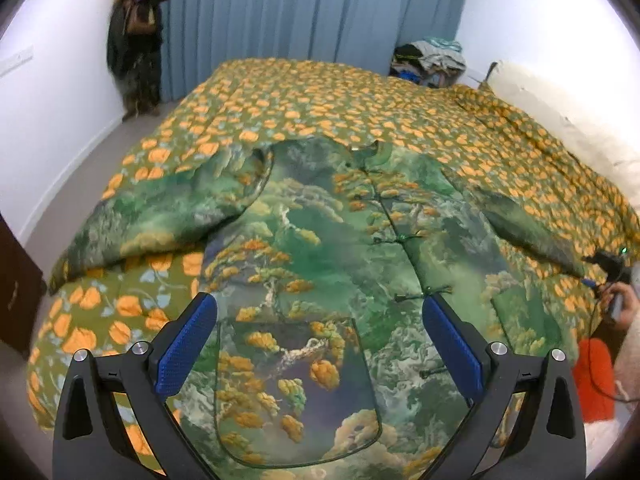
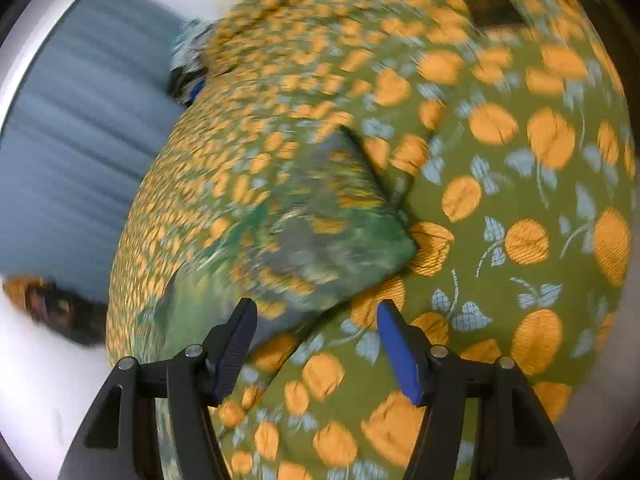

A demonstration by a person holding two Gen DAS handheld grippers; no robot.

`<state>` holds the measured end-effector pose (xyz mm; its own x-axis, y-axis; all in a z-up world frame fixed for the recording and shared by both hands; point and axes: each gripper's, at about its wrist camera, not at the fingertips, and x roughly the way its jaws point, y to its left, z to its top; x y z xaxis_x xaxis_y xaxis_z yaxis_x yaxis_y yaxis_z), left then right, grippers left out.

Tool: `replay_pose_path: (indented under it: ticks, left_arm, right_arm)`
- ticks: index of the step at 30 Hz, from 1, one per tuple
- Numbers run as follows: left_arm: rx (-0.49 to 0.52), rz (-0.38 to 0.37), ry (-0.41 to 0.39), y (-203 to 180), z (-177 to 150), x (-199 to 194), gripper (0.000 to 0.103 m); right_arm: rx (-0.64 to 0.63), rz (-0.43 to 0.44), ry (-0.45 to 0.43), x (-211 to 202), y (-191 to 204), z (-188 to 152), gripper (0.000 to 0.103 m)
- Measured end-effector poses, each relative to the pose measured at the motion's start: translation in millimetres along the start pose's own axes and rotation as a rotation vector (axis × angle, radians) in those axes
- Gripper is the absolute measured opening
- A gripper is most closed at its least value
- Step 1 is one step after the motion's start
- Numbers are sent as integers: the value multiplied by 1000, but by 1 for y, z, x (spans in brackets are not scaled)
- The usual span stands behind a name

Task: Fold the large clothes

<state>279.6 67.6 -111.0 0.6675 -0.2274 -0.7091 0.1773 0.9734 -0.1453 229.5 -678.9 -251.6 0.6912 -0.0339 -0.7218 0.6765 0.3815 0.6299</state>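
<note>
Printed jacket [image 1: 320, 248] lies spread under the wide left gripper [image 1: 320, 312]

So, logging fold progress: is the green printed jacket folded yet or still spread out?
Spread out. The jacket lies flat, front up, on the bedspread, both sleeves extended outward; no fold is visible.

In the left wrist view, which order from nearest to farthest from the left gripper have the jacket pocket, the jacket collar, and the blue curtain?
From the left gripper:
1. Jacket pocket, between the fingers.
2. Jacket collar, mid-bed, above centre.
3. Blue curtain, behind the bed.
</note>
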Motion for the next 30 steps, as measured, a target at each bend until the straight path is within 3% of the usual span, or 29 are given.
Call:
replay_pose_path:
  ticks: [4,5,6,8,9,11,15,19,24,30]
  left_arm:
    - [-23,24,31,4,-7,7,102]
    - [-28,26,35,5,-8,7,102]
    - [-35,29,42,6,-11,8,102]
    - [-45,35,52,8,-14,9,102]
    - [-48,39,53,9,-16,9,102]
    - [-50,46,51,11,-18,8,102]
    - [-43,59,48,12,-23,11,102]
    - [-61,35,44,11,-26,14,102]
    - [-93,9,32,12,-32,9,102]
    - [-101,-17,22,10,-36,2,102]
  right_arm:
    - [117,-12,-57,22,-16,3,63]
    - [149,-11,-78,26,-21,4,59]
    - [177,-1,-101,28,-24,4,53]
    - [181,-7,-128,29,-24,2,17]
    - [157,-3,-159,24,-19,1,14]
    - [73,8,-204,10,-1,-3,10]
    - [-239,85,-254,-36,74,-22,10]
    - [-576,174,-274,-79,166,-70,10]
    - [-864,303,-208,-99,266,-160,10]
    - [-1066,338,-64,-65,315,-263,10]
